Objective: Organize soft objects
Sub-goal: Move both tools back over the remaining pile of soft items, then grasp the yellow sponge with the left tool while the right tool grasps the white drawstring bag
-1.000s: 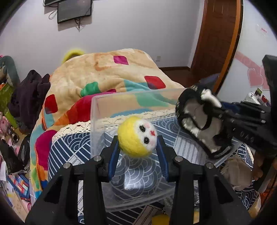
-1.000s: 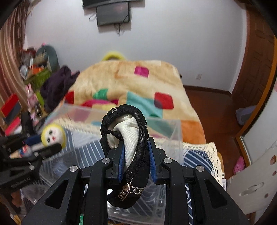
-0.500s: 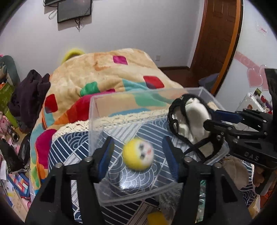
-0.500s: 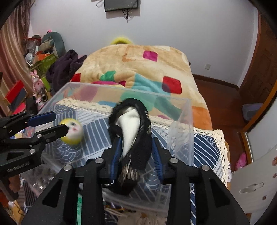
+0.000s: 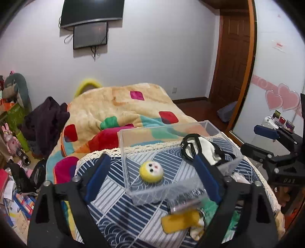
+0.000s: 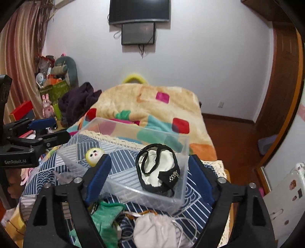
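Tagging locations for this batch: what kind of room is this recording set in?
Most likely a home bedroom: a bed under a patchwork blanket, a wall-mounted screen, and plush toys heaped in the corner. The clear plastic bin sits on a patterned cloth in front.

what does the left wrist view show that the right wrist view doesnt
Only the left wrist view: pink heart stickers on the right wall and a yellow item in front of the bin.

Only the right wrist view: a striped curtain, a green cloth and a pale pouch in front of the bin.

Both: the clear bin holding the yellow doll head and the black-and-white pouch, with the left gripper and right gripper open.
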`<state>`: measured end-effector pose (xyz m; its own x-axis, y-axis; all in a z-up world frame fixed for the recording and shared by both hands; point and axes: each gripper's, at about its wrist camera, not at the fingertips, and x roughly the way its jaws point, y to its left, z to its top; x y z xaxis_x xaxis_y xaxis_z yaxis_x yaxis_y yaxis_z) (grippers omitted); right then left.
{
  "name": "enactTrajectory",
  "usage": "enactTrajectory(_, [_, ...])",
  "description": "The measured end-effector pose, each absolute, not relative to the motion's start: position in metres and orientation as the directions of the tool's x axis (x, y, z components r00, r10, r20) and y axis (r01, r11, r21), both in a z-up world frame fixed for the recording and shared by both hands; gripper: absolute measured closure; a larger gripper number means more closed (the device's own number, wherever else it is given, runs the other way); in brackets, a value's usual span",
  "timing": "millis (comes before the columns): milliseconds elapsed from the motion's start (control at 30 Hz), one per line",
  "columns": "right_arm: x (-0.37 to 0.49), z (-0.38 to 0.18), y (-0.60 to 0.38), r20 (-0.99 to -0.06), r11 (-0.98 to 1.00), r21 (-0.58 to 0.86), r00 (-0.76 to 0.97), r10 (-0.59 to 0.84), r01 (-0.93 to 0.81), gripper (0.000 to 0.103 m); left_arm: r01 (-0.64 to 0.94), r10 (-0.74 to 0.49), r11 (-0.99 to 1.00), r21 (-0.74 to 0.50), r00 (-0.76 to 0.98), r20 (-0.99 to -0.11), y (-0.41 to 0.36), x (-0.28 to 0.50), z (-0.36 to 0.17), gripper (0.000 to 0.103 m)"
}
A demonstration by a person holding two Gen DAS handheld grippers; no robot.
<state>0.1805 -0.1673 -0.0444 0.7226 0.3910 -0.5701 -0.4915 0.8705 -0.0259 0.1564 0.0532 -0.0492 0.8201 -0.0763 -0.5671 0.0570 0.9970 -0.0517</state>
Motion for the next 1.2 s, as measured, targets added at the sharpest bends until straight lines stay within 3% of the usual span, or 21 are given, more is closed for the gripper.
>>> enactTrajectory(200, [0.163,-0.052,-0.182,-0.56,0.876,-0.001,0.726,0.399,-0.482,0.021,0.078,-0.093,0.996,-0.052,0.809,-0.58,0.048,0.123,-0.063,0.005])
enactTrajectory(500, [0.147,-0.086,-0.199,-0.625,0.893,0.019,0.692,0.361,-0.45,0.02,0.105,-0.076,0.995,0.0,0.72,-0.69,0.031,0.109,-0.12,0.005])
enactTrajectory(767, [0.141,-0.123,-0.207,-0.7,0.901,0.035,0.633,0.33,-0.432,0.021,0.111,-0.151,0.988,-0.103,0.655,-0.741,0.023,0.122,-0.149,0.005])
enactTrajectory(933, [0.141,-0.139,-0.215,-0.729,0.908,0.07,0.6,0.33,-0.414,0.021,0.103,-0.148,0.989,-0.107,0.661,-0.735,0.013,0.13,-0.152,0.005])
enactTrajectory(1033, [0.138,-0.143,-0.216,-0.726,0.91,0.073,0.603,0.329,-0.409,0.022,0.104,-0.167,0.986,-0.131,0.645,-0.746,0.013,0.136,-0.156,0.025])
enactTrajectory(1100, [0.137,-0.143,-0.217,-0.72,0.911,0.072,0.611,0.33,-0.407,0.024,0.101,-0.182,0.983,-0.153,0.624,-0.76,0.013,0.138,-0.162,0.032])
enactTrajectory(1200, [0.137,-0.148,-0.215,-0.732,0.904,0.083,0.59,0.341,-0.419,0.045,0.112,-0.22,0.975,-0.192,0.612,-0.759,0.017,0.138,-0.167,0.041])
